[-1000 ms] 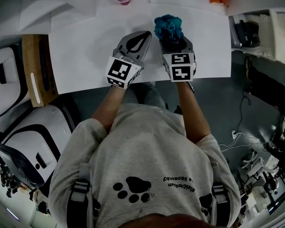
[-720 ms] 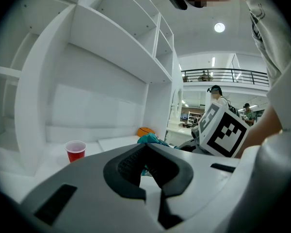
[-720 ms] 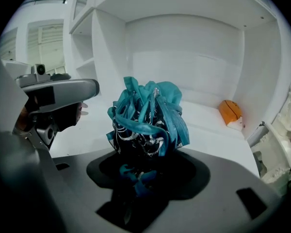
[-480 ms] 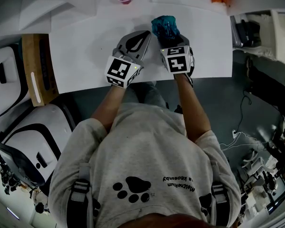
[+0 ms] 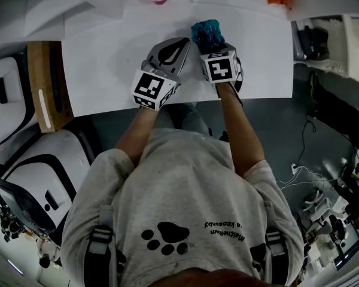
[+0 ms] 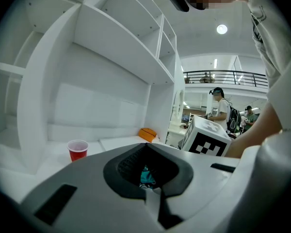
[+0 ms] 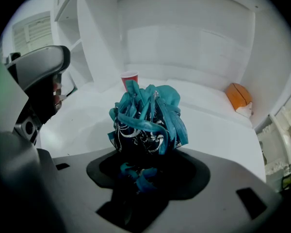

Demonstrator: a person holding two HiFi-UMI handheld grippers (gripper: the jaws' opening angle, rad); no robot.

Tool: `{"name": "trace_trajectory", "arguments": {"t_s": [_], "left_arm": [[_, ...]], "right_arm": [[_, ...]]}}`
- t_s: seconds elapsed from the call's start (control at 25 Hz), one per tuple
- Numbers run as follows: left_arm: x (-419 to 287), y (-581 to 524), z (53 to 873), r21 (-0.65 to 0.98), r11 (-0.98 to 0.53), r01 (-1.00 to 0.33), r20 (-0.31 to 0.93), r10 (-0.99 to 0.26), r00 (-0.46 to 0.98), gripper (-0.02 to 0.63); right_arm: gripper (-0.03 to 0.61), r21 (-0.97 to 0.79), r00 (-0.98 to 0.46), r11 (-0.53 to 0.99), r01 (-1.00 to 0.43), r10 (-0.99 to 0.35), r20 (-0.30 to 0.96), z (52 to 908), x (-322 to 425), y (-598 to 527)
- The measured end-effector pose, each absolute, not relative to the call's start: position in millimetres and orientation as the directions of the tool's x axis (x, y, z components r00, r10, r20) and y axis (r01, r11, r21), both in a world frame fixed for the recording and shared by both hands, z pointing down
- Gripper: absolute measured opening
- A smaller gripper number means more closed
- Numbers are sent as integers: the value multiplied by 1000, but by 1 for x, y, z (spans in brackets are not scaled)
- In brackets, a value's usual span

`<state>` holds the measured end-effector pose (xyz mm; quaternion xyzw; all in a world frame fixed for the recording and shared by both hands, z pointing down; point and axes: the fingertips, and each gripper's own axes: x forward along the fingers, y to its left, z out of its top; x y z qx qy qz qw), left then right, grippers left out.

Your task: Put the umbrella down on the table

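The right gripper's [image 7: 146,161] jaws pinch the folded teal umbrella [image 7: 148,120] by its near end. Its bunched fabric stands out beyond the jaw tips, above the white counter [image 5: 107,70]. Just beside it, the left gripper's [image 6: 146,152] jaws are pressed together on nothing. A red cup [image 7: 129,79] stands farther back.

We note one folded teal umbrella [image 7: 148,118], fabric bunched, dark patterned panels, upright in our right gripper [image 7: 143,176], over the table [image 5: 107,70], right of centre.
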<state>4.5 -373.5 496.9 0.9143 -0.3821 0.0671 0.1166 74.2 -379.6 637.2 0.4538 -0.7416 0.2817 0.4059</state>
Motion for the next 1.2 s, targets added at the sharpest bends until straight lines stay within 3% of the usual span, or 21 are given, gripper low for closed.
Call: {"name": "trace_trajectory", "arguments": {"t_s": [0.4, 1.04, 1.2], "left_arm": [[6, -370, 496, 165, -684, -710, 212, -679, 703, 11], [5, -362, 495, 159, -682, -714, 210, -683, 700, 11], [1, -361, 493, 159, -676, -719, 210, -689, 694, 11]], "right_arm": [[268, -58, -196, 372, -926, -344, 918, 656, 84, -366], [268, -71, -228, 401, -913, -359, 905, 663, 75, -370], [278, -33, -161, 366, -930, -325, 932, 656, 87, -358]]}}
